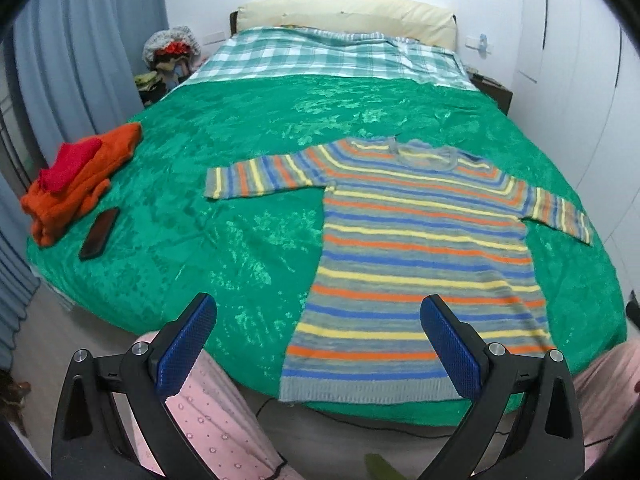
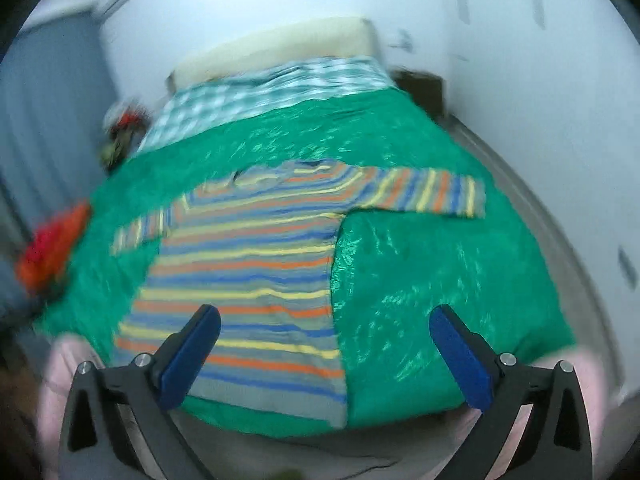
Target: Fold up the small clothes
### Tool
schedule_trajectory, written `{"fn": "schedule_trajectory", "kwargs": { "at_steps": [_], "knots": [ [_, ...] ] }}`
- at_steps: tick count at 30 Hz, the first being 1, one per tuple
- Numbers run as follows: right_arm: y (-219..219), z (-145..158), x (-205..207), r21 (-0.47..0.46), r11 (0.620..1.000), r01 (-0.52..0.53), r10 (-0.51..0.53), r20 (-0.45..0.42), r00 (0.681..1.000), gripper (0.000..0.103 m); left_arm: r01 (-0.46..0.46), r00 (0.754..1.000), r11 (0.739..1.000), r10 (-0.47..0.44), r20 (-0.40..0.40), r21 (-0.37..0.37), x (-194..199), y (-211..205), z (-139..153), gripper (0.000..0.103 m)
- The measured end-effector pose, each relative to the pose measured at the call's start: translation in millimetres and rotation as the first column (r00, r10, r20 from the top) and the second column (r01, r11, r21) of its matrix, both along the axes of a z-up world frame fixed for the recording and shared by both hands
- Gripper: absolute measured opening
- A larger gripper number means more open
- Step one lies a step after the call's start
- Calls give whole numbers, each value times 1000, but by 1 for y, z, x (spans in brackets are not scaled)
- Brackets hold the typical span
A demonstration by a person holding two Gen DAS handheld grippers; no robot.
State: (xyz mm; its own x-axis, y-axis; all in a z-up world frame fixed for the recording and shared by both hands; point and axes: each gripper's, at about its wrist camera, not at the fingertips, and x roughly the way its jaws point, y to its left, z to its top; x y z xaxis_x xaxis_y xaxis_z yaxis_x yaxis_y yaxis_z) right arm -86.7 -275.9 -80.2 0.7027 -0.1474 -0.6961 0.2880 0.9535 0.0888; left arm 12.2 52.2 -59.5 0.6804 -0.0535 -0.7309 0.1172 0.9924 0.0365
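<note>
- Left gripper point(image 1: 318, 320): jaws spread wide, blue pads facing each other, nothing between them and nothing touched.
- Right gripper point(image 2: 325, 332): jaws likewise wide apart, empty, in contact with nothing. This view is blurred.
- Striped sweater point(image 1: 416, 256): lies flat on the green bedspread point(image 1: 240, 128), hem toward the near edge of the bed, neckline toward the far end, both sleeves stretched out to the sides.
- Relative to the left gripper: the sweater lies below and beyond the jaws; the right-hand pad overlaps its hem corner in the picture, while the other pad stands over bare bedspread.
- Relative to the right gripper: the sweater lies below and beyond, to the left; the left-hand pad overlaps its lower body in the picture, the other stands over bedspread.
- Orange and red clothes point(image 1: 76, 176) are heaped at the left edge of the bed, well apart from the sweater, with a dark phone point(image 1: 99, 233) just beside them.
- Pink patterned trousers point(image 1: 216, 412) of the person show beneath the left gripper.
</note>
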Motion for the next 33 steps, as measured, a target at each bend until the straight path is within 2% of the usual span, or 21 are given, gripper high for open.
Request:
{"fn": "schedule_trajectory", "kwargs": {
  "at_steps": [2, 4, 7, 10, 16, 19, 22, 24, 33],
  "knots": [
    [5, -7, 10, -45, 998, -39, 37, -47, 998, 103, -7, 1000, 1000, 7, -4, 9, 6, -5, 0, 102],
    [6, -13, 16, 1, 997, -77, 77, -46, 996, 103, -16, 999, 1000, 16, -29, 0, 14, -9, 0, 102],
    [2, -14, 21, 78, 994, -79, 79, 6, 997, 103, -20, 998, 1000, 19, -56, -15, 23, -11, -1, 102],
    [1, -17, 29, 90, 994, -62, 62, 5, 998, 103, -24, 998, 1000, 24, -59, 8, 30, -15, -2, 102],
    [2, -23, 47, 89, 994, -64, 66, -22, 998, 103, 63, 998, 993, -62, -20, 99, 33, -39, -10, 102],
    [-1, -24, 57, 120, 991, -55, 58, -27, 998, 103, 102, 994, 990, -99, -38, 99, 36, -52, -18, 101],
    [0, -22, 66, 123, 991, -56, 59, -26, 998, 103, 130, 987, 988, -122, -101, 79, 42, -61, -26, 101],
    [2, -20, 71, 121, 991, -64, 68, -24, 997, 103, 145, 984, 987, -136, -115, 66, 44, -65, -28, 101],
    [11, -26, 88, 129, 987, -92, 99, -50, 994, 103, 128, 988, 986, -119, -94, 103, 48, -71, -27, 102]
  ]
}}
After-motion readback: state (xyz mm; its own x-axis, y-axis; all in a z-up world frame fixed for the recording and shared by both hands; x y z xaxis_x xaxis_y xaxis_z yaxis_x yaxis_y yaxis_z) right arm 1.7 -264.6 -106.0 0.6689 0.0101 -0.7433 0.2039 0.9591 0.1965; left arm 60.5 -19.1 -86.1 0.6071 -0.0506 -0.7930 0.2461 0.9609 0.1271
